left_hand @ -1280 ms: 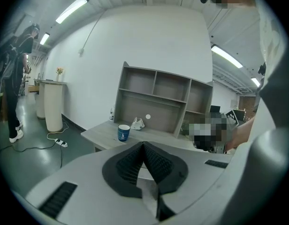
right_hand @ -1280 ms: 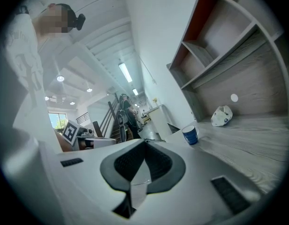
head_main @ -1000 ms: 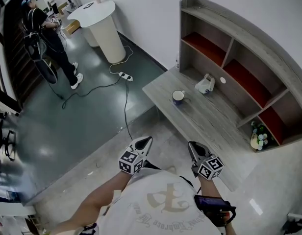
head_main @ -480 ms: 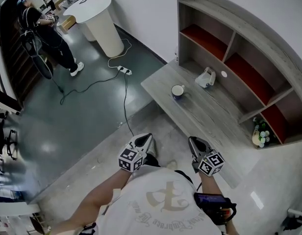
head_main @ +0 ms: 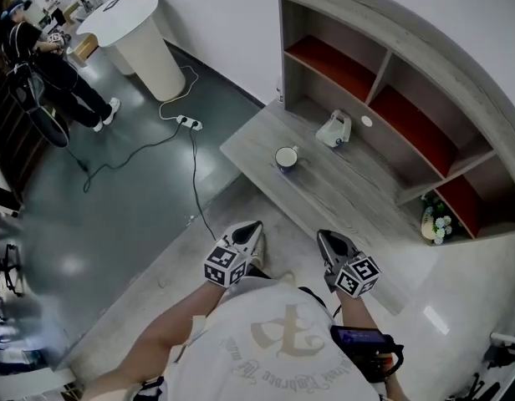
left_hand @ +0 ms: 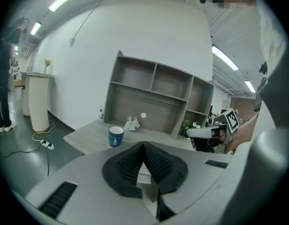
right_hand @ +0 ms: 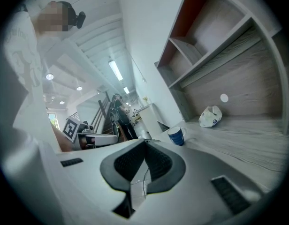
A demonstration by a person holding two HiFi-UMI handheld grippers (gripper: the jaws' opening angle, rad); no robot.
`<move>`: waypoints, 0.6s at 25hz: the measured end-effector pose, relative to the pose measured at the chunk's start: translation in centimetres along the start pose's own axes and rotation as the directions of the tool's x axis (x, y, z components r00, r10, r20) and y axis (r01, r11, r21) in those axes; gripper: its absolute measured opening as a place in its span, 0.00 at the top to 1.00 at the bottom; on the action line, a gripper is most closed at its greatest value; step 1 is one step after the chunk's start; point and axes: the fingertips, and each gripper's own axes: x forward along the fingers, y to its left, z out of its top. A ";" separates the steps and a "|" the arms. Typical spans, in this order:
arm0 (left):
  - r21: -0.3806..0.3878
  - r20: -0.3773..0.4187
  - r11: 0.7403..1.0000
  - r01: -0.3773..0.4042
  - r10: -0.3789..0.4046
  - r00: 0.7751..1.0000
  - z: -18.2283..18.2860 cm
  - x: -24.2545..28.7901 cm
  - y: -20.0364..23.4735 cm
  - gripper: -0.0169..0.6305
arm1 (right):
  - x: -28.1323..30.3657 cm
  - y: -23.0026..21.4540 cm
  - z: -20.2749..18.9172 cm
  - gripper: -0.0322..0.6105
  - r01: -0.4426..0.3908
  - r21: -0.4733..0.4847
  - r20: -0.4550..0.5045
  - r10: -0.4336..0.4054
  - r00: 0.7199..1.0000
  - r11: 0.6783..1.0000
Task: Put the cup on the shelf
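Note:
A blue cup (head_main: 286,157) with a white inside stands upright near the front left of the grey wooden desk (head_main: 349,203). Behind it rises the grey shelf unit (head_main: 383,65) with red back panels. My left gripper (head_main: 251,232) and right gripper (head_main: 326,241) hang side by side over the floor, short of the desk's front edge and well away from the cup. Both are shut with nothing between the pads. The left gripper view shows the cup (left_hand: 116,136) ahead below the shelf (left_hand: 154,86). In the right gripper view the cup (right_hand: 176,136) stands ahead, slightly to the right.
A crumpled white object (head_main: 331,130) lies on the desk behind the cup. Flowers (head_main: 433,222) sit at the shelf's lower right. On the floor to the left run a power strip and cable (head_main: 188,124). A person (head_main: 40,65) stands by a white round table (head_main: 132,32), far left.
Both grippers have edged forward toward the desk, staying shut and empty. In the head view the desk and shelf have slid to the left. The cup has not moved on the desk.

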 end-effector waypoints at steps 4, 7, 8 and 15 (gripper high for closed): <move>0.008 -0.003 0.999 0.045 -0.045 0.999 1.4 2.0 1.8 0.97 | 1.6 -1.1 1.3 0.94 0.039 -0.013 0.000 -0.039 0.999 0.999; 0.009 -0.002 0.998 0.068 -0.068 0.998 2.6 3.4 3.6 0.97 | 3.1 -1.9 2.4 0.94 0.066 -0.025 0.004 -0.066 0.998 0.998; 0.013 -0.001 0.997 0.077 -0.077 0.997 3.0 3.8 4.2 0.97 | 3.7 -2.2 2.8 0.94 0.075 -0.027 0.007 -0.075 0.997 0.997; 0.030 0.003 0.990 0.138 -0.138 0.990 6.3 6.2 9.1 0.97 | 8.5 -3.2 5.1 0.94 0.141 -0.031 0.025 -0.140 0.990 0.990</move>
